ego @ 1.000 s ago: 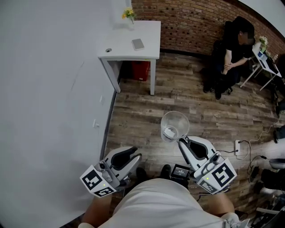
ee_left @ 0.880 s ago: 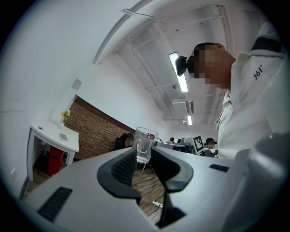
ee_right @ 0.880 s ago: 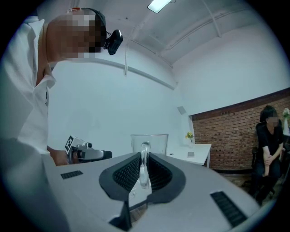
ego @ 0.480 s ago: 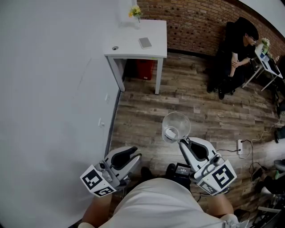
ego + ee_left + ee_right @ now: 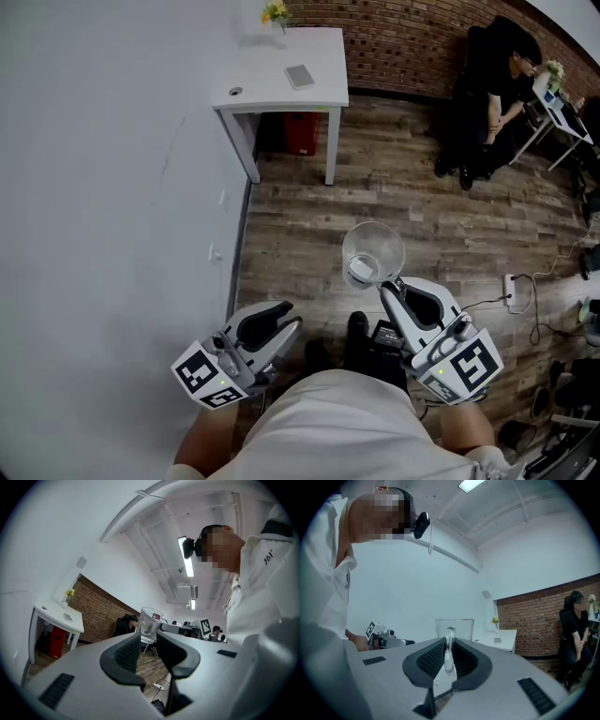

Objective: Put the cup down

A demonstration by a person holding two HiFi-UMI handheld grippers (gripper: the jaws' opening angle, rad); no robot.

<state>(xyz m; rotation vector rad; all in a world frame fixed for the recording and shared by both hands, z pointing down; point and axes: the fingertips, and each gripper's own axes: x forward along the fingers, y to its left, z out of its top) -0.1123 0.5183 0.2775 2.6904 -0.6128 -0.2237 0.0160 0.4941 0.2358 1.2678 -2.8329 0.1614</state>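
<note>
**Cup edges toward the table, not yet set down**

Compared with 1 second ago, the white table [image 5: 272, 89] has slid slightly up and to the right in the head view. The glass cup [image 5: 373, 255] has drifted the same way, and the grip on it looks unchanged.

The right gripper [image 5: 386, 287] has its 2 jaws clamped on the cup's clear handle [image 5: 449, 653]. The cup stands upright beyond the pads, hanging over the wooden floor [image 5: 309, 234] and well apart from the table. The left gripper [image 5: 292, 317] sits low beside the person's body, its jaws parted by a narrow gap with nothing between them (the cup glimpsed through that gap is the one in the other tong).

On the tabletop, a small grey card [image 5: 300, 76] lies near the middle and a small round item [image 5: 234, 91] sits by the near left corner. Yellow flowers [image 5: 274, 13] stand at the far edge, and the rest is bare.

The main risk, as I judge it, is the hold itself. A smooth, thin glass handle pinched between 2 pads could let the cup swing or slip on the way. Released here, it would fall to the floor. At the table, a landing too close to the near edge or on the card could tip it.
</note>
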